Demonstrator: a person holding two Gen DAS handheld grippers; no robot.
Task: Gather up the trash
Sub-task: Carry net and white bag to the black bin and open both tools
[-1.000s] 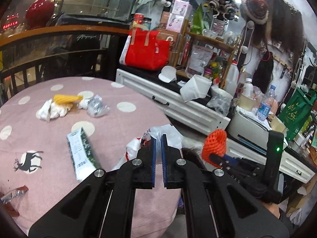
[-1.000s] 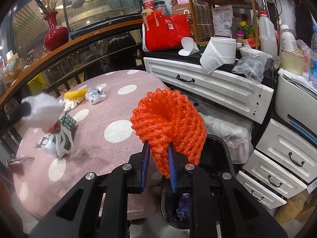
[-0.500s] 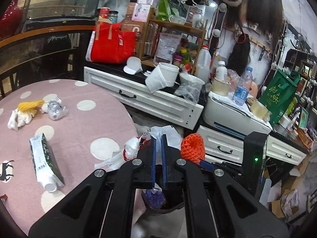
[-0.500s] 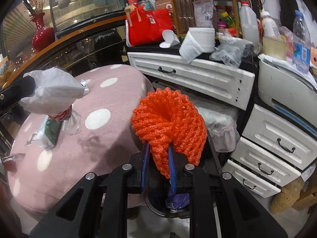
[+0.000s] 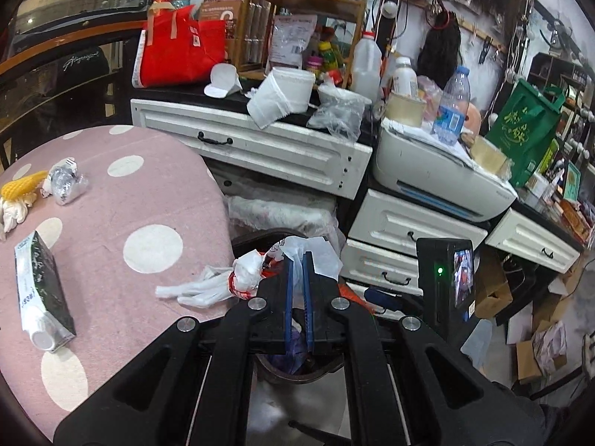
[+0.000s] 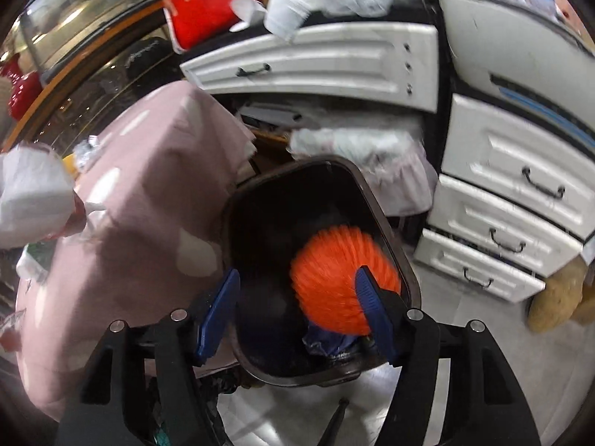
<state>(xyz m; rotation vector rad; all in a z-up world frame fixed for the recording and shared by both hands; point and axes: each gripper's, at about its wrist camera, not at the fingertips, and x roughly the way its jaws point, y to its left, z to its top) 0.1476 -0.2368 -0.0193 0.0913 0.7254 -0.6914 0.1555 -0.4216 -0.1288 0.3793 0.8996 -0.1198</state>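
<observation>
blurred orange foam net [image 6: 334, 278], in dark bin [image 6: 375, 200]

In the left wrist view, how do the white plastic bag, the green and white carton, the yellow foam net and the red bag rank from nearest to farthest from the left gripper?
1. White plastic bag: clamped in the left gripper.
2. Green and white carton: left, lying on the pink table.
3. Yellow foam net: far left table edge.
4. Red bag: on the black counter behind the table.
</observation>
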